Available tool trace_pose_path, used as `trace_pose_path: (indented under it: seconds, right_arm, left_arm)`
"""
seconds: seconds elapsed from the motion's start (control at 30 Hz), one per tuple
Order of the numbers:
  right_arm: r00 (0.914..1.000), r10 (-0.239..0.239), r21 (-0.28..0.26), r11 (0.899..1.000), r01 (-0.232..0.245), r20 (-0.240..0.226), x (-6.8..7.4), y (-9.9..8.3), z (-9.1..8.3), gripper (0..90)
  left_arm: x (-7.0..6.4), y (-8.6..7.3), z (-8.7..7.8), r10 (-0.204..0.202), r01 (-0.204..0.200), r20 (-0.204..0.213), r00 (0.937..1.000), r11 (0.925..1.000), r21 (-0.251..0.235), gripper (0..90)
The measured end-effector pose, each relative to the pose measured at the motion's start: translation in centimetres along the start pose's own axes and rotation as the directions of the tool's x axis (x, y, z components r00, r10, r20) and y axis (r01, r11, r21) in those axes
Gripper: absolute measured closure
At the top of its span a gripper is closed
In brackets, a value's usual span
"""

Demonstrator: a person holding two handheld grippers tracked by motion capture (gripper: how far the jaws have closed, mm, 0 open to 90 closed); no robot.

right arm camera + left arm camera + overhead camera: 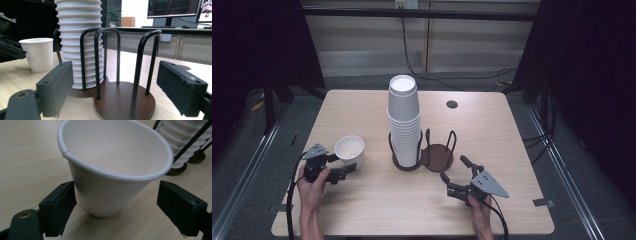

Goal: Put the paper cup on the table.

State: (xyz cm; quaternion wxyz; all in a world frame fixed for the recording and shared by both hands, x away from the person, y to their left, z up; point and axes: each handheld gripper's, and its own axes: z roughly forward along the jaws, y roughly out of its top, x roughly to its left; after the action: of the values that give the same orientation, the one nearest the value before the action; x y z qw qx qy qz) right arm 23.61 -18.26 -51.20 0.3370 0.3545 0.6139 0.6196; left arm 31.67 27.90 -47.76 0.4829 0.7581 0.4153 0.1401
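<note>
High view looks down and forward over the whole bench [377,200] from the person's side. Left gripper view sits low, right up against a single paper cup [112,170]. Right gripper view is near bench level facing the cup rack [117,100], and catches that same cup [38,53] too.

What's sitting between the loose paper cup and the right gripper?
In the high view, the cup holder with its stack of cups stands between the loose cup and the right gripper.
</note>
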Motion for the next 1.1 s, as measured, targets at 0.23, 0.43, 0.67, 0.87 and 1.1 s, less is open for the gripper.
trace_pose_path:
  seconds: [0.23,0.43,0.67,0.87,1.1]
  right_arm:
    - [1.0,-0.001,-0.001,1.0,0.001,0.001,0.0,0.0,0.0,13.4]
    - [1.0,-0.001,0.0,1.0,0.001,0.001,0.0,0.0,0.0,13.4]
    - [1.0,0.0,0.0,1.0,0.0,0.001,0.0,0.0,0.0,13.4]
    - [1.0,0.0,0.0,1.0,0.0,0.002,0.0,0.0,0.0,13.4]
    - [1.0,-0.002,-0.001,1.0,0.002,0.004,0.0,0.0,0.0,13.4]
  left_arm:
    - [-1.9,-0.1,-1.8,0.014,-0.019,-0.048,0.9988,0.9934,-0.113,15.7]
    - [-3.8,-0.7,-2.4,0.048,-0.057,-0.049,0.9976,0.9769,-0.206,15.9]
    - [-6.3,-1.5,-1.8,0.104,-0.111,-0.04,0.9938,0.9617,-0.251,15.8]
    - [-8.5,-1.9,0.4,0.142,-0.135,0.013,0.9897,0.9588,-0.25,15.8]
    - [-10.9,-2.1,2.4,0.185,-0.161,0.068,0.9805,0.9507,-0.265,15.7]
